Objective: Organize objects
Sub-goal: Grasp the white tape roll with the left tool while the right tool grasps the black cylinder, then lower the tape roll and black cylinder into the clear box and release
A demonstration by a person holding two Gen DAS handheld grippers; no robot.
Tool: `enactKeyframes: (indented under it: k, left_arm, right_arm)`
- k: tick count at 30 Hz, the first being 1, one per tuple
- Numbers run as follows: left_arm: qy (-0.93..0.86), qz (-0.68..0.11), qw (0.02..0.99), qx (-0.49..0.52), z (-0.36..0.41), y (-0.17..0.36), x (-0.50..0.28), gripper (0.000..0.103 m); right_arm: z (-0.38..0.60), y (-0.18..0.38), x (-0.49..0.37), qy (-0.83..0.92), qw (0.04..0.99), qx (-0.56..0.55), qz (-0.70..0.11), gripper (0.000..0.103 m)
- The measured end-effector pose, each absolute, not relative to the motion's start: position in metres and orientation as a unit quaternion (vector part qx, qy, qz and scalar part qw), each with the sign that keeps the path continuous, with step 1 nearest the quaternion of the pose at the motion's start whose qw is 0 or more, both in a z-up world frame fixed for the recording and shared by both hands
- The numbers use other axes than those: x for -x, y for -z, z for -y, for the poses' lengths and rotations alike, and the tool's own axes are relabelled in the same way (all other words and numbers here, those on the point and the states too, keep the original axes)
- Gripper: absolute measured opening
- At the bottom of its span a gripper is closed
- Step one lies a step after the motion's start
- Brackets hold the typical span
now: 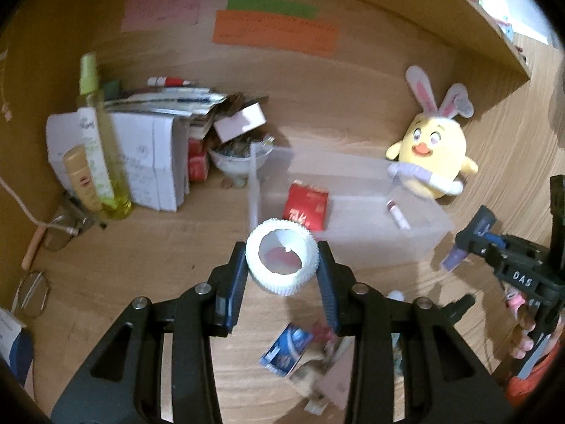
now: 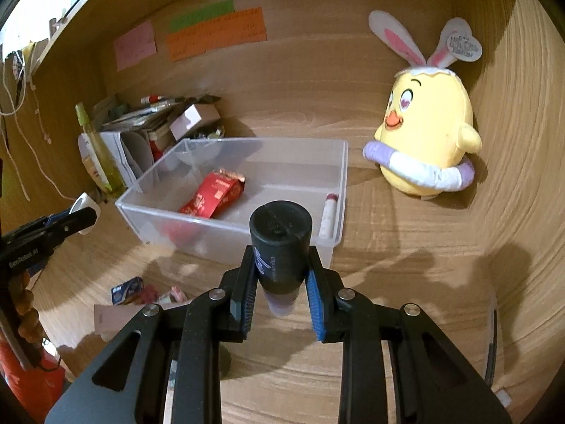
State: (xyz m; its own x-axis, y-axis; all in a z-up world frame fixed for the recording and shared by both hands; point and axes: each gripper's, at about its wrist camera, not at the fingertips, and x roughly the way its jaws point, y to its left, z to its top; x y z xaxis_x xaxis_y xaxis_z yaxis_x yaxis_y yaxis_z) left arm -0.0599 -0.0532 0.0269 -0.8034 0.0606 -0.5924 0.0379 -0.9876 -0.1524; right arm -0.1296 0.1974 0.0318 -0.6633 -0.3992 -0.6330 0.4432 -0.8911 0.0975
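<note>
**Both grippers loaded, clear bin just ahead of each**

Wooden desk (image 2: 406, 282): bears all items; clutter of papers and bottles at far left, loose small packets on the near side.

Clear plastic bin (image 2: 339, 162): open-topped, standing mid-desk, far of both grippers. From the right wrist view it lies directly ahead, its near wall just beyond the carried item. From the left wrist view it lies ahead and to the right. Contents: a red packet (image 2: 212, 196) leaning toward the left side, and a small pale tube (image 2: 328, 217) lying along the right wall, long axis running near to far. Remaining floor of the bin looks bare.

Yellow chick plush (image 2: 427, 134): upright, right of the bin, outside it.

Right gripper (image 2: 281, 275): clenched on a black-capped tube (image 2: 280, 243), long axis pointing forward toward the bin, cap end leading. Judged the nearer arm to the bin.

Left gripper (image 1: 282, 268): clenched on a white ribbed cap (image 1: 280, 261), open side facing the camera, held above the desk just short of the bin's left near corner.

Judgement: both items appear due for deposit in the bin; the right needs only a short forward carry over the near wall.
</note>
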Motion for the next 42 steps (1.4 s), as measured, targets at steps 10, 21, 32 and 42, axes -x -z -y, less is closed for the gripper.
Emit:
enactKeyframes:
  k: [10, 21, 32, 42]
  left_arm:
    - [-0.952, 0.063, 0.022, 0.298, 0.039, -0.048, 0.084, 0.038]
    - [-0.953, 0.053, 0.025, 0.298, 0.035, -0.058, 0.117, 0.038]
    - [-0.936, 0.039, 0.020, 0.349, 0.033, -0.028, 0.158, 0.038]
    - [-0.924, 0.047, 0.025, 0.380, 0.034, -0.003, 0.172, 0.038]
  right_arm:
    - [-0.195, -0.047, 0.148, 0.920, 0.231, -0.316, -0.033, 0.023]
    - [-0.186, -0.065, 0.170, 0.925, 0.235, -0.294, -0.041, 0.023]
    - [-0.168, -0.039, 0.195, 0.913, 0.228, -0.330, -0.075, 0.023]
    - [-0.153, -0.013, 0.208, 0.898, 0.223, -0.363, -0.105, 0.023]
